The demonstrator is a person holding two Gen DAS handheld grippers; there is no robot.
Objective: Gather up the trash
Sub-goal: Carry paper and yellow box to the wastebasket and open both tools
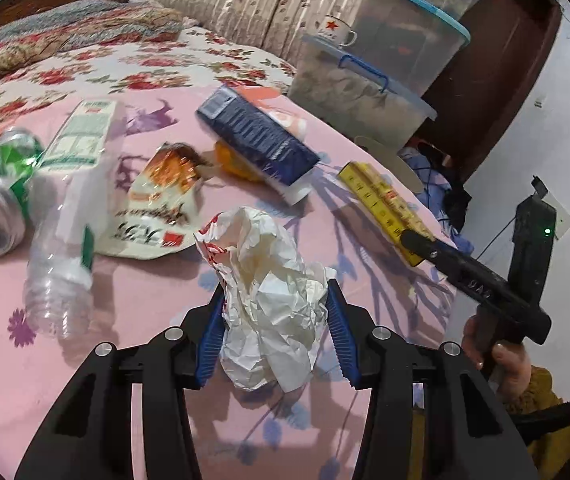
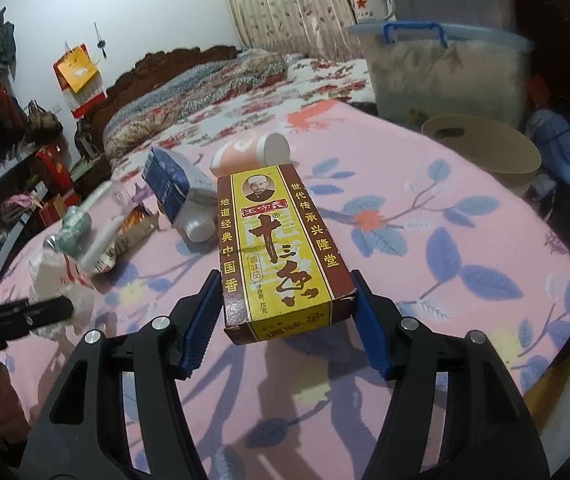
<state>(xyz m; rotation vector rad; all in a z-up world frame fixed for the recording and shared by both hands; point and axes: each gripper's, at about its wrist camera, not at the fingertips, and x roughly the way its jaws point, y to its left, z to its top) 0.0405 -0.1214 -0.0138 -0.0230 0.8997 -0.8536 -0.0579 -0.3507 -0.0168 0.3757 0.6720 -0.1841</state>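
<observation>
My left gripper (image 1: pixel 275 288) is shut on a crumpled white paper bag (image 1: pixel 273 312) with red print; both blue pads press into its sides on the pink bedspread (image 1: pixel 157 360). In the right wrist view, a yellow and brown spice box (image 2: pixel 277 248) sits lengthwise between the blue pads of my right gripper (image 2: pixel 285 276), which is shut on its near end. From the left wrist view that same box (image 1: pixel 381 200) lies at the right, with a black finger (image 1: pixel 421 242) of the right gripper over its end and a hand behind.
Loose on the bed: a green can (image 1: pixel 5 184), a clear bottle (image 1: pixel 61 264), a snack wrapper (image 1: pixel 157 200), a dark blue carton (image 1: pixel 257 140) and a peach cup (image 2: pixel 245 156). A tan round bin (image 2: pixel 485 152) stands at the bed's right edge, before stacked storage tubs (image 1: pixel 365 88).
</observation>
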